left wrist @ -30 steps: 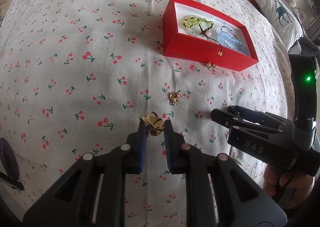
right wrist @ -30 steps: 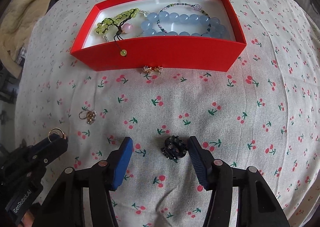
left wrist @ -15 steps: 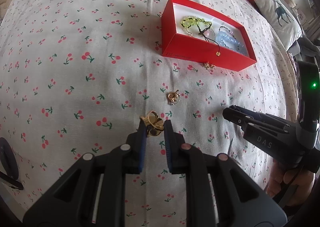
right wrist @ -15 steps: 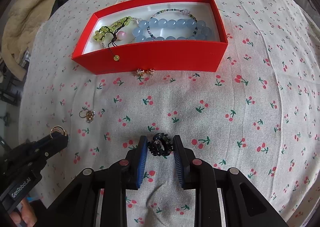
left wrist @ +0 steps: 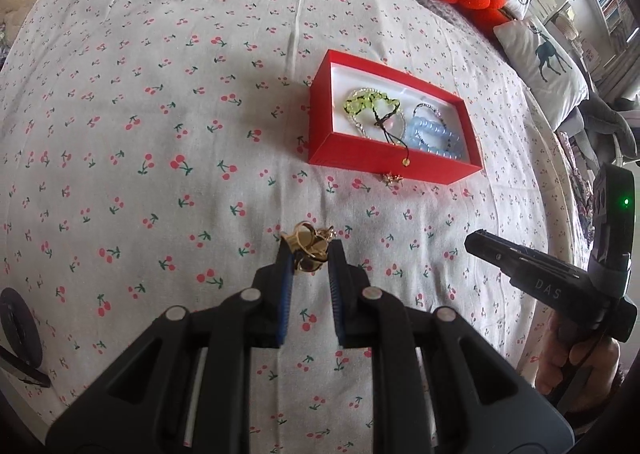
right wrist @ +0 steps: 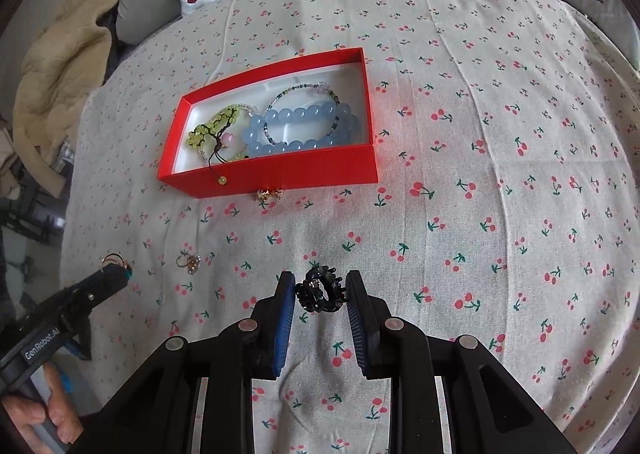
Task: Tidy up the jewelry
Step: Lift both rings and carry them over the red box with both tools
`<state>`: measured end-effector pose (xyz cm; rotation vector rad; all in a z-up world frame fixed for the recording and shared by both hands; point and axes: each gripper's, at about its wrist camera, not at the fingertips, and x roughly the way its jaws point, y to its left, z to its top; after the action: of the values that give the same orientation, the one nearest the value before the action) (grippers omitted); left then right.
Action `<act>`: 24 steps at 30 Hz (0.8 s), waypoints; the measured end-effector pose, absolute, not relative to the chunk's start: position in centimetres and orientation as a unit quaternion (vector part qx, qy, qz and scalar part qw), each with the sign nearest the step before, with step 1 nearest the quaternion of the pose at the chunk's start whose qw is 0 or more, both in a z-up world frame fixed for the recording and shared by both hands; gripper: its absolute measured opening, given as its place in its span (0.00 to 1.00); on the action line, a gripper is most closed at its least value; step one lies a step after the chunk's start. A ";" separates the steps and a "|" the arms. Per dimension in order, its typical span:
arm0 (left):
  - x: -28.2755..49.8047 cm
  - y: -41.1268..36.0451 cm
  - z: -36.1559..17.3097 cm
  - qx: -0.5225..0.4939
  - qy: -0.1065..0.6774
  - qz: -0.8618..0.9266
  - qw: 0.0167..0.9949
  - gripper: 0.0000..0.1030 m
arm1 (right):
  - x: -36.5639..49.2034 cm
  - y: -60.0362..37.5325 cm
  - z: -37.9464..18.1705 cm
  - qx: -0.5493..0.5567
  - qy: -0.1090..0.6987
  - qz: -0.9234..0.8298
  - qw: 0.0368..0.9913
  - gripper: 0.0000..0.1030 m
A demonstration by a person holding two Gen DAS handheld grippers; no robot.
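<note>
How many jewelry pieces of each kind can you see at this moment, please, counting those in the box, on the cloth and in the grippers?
Bracelets in the red box: 3 (green bead bracelet, blue bead bracelet, thin beaded bracelet)
Small gold pieces on the cloth: 2 (by the box, loose)
Gold ring, left gripper: 1
Black ring, right gripper: 1
Total: 7

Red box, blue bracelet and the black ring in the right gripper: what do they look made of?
Red box: probably matte card, with thin flat walls and a white lining. Blue bracelet: glossy translucent beads, glass or stone; the look leaves it open. Black ring, clamped in the right gripper: dark glossy metal or plastic, with bumpy edges catching small highlights.
</note>
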<state>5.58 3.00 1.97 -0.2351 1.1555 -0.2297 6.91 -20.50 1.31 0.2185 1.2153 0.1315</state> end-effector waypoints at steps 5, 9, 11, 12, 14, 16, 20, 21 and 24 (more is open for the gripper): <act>5.9 2.7 2.8 -0.118 0.530 -0.117 0.832 0.18 | 7.1 -20.8 2.5 0.114 0.560 0.070 0.818 0.25; 6.6 2.5 3.1 -0.117 0.529 -0.122 0.832 0.18 | 7.6 -21.1 3.3 0.123 0.552 0.076 0.821 0.26; 7.1 2.3 3.1 -0.116 0.533 -0.124 0.829 0.18 | 8.0 -21.2 3.6 0.128 0.548 0.078 0.823 0.26; 7.4 2.2 3.1 -0.119 0.536 -0.127 0.826 0.18 | 8.2 -21.1 3.8 0.130 0.547 0.080 0.823 0.26; 8.0 2.0 3.1 -0.124 0.540 -0.131 0.822 0.18 | 8.6 -21.0 4.0 0.133 0.544 0.085 0.824 0.26; 8.6 1.5 3.2 -0.122 0.543 -0.135 0.820 0.18 | 9.0 -20.8 4.2 0.136 0.542 0.089 0.825 0.26; 9.9 0.6 3.4 -0.107 0.537 -0.144 0.824 0.18 | 10.0 -20.8 4.6 0.138 0.537 0.097 0.827 0.26; 10.2 0.5 3.4 -0.107 0.533 -0.147 0.826 0.18 | 10.2 -20.8 4.7 0.138 0.534 0.099 0.828 0.26; 11.0 0.5 3.0 -0.127 0.520 -0.159 0.830 0.18 | 10.8 -20.8 4.8 0.138 0.531 0.103 0.830 0.26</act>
<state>10.97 0.55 3.04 -0.2685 1.1037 -0.3363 10.80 -20.79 4.76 0.2922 1.1271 0.2193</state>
